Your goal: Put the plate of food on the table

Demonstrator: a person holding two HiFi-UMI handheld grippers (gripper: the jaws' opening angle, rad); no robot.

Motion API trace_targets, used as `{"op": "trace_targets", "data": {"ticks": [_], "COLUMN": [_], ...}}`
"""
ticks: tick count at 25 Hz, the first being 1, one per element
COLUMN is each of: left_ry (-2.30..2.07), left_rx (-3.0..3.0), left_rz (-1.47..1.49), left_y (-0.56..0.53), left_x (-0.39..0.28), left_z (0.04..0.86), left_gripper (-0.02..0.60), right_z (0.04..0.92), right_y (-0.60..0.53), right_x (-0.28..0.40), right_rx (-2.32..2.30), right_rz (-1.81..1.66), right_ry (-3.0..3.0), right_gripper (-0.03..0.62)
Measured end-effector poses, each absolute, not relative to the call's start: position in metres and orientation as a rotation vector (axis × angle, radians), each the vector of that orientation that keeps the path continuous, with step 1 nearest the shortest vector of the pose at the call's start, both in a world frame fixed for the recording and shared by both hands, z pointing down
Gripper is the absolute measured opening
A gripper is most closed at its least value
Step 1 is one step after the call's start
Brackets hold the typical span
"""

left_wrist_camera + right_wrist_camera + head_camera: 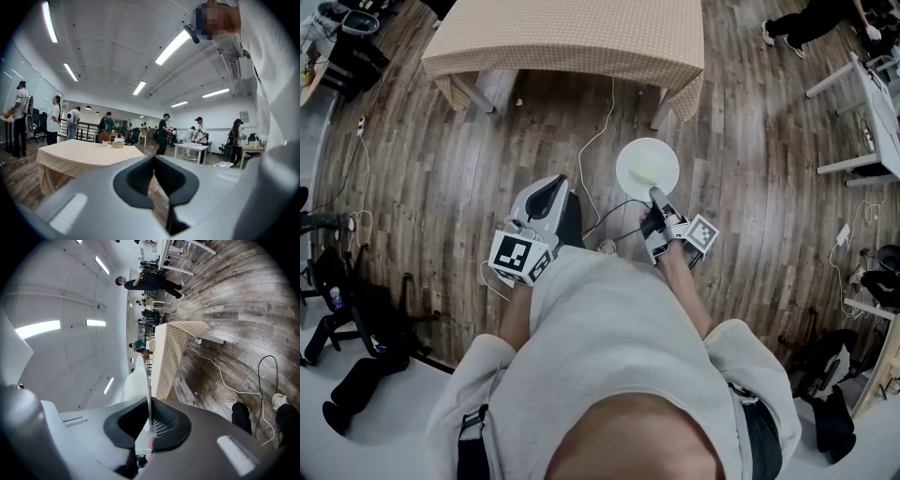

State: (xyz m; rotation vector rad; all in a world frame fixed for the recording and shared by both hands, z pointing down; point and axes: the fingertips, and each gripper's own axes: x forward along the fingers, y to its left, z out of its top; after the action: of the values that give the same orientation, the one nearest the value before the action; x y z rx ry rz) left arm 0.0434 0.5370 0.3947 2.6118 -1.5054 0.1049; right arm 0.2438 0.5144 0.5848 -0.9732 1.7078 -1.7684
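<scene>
1. the person stood on the dark wood plank floor (441, 169), short of the table with the beige checked cloth (572, 37), with a gripper in each hand.
2. the right gripper (657, 195) was pinching the near rim of a round white plate (647, 167); in the right gripper view its jaws were pressed onto that rim, the plate (136, 385) showing edge-on between them.
3. the plate was in the air above the floor, out in front of the person and clear of the table, with open planks between it and the table's near edge.
4. a pale yellowish patch lay near the plate's middle; i couldn't tell what it was.
5. the left gripper (546, 192) was beside the right one, to the plate's left and not touching it. in the left gripper view its jaws (152, 180) were pressed together with nothing held, only a thin slit lower down showing cloth and floor behind.
6. that same view looked at the table (79, 152) from low down, with a few small things at its far end, too small to name.
7. a white cable (595, 141) ran across the floor from under the table towards the person's feet.
8. other people stood about the room at other tables, well away.
</scene>
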Motion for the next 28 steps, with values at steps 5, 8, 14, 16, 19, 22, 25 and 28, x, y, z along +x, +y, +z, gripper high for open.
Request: {"op": "trace_targets", "data": {"ticks": [5,8,14,16,19,22,25,28], "left_ry": [-1.514,-1.517,-1.482,-1.464,-1.449,-1.440,-1.425,-1.393], "left_rx": [2.609,2.605,2.604,2.605,2.601,2.586,2.576,2.576], "left_rz": [0.094,0.085,0.065,0.067,0.071,0.072,0.077,0.094], "left_y": [0.512,0.497,0.456,0.439,0.410,0.380,0.354,0.326], "left_x": [0.037,0.026,0.014,0.009,-0.001,-0.016,-0.033,-0.050], "left_z": [0.398,0.402,0.409,0.411,0.417,0.423,0.427,0.432], "left_gripper": [0.009,0.009,0.009,0.009,0.009,0.009,0.009,0.009], "right_z": [0.588,0.590,0.589,0.590,0.593,0.601,0.604,0.606], "right_y": [0.487,0.470,0.434,0.420,0.395,0.370,0.345,0.319], "right_x": [0.239,0.229,0.216,0.213,0.207,0.198,0.183,0.165], "right_rx": [-0.964,-0.962,-0.978,-0.996,-1.013,-1.035,-1.052,-1.062], "right_rz": [-1.769,-1.764,-1.757,-1.756,-1.757,-1.765,-1.777,-1.775], "right_ry": [1.694,1.710,1.699,1.698,1.693,1.677,1.660,1.645], "right_gripper": [0.011,0.011,0.011,0.011,0.011,0.011,0.011,0.011]}}
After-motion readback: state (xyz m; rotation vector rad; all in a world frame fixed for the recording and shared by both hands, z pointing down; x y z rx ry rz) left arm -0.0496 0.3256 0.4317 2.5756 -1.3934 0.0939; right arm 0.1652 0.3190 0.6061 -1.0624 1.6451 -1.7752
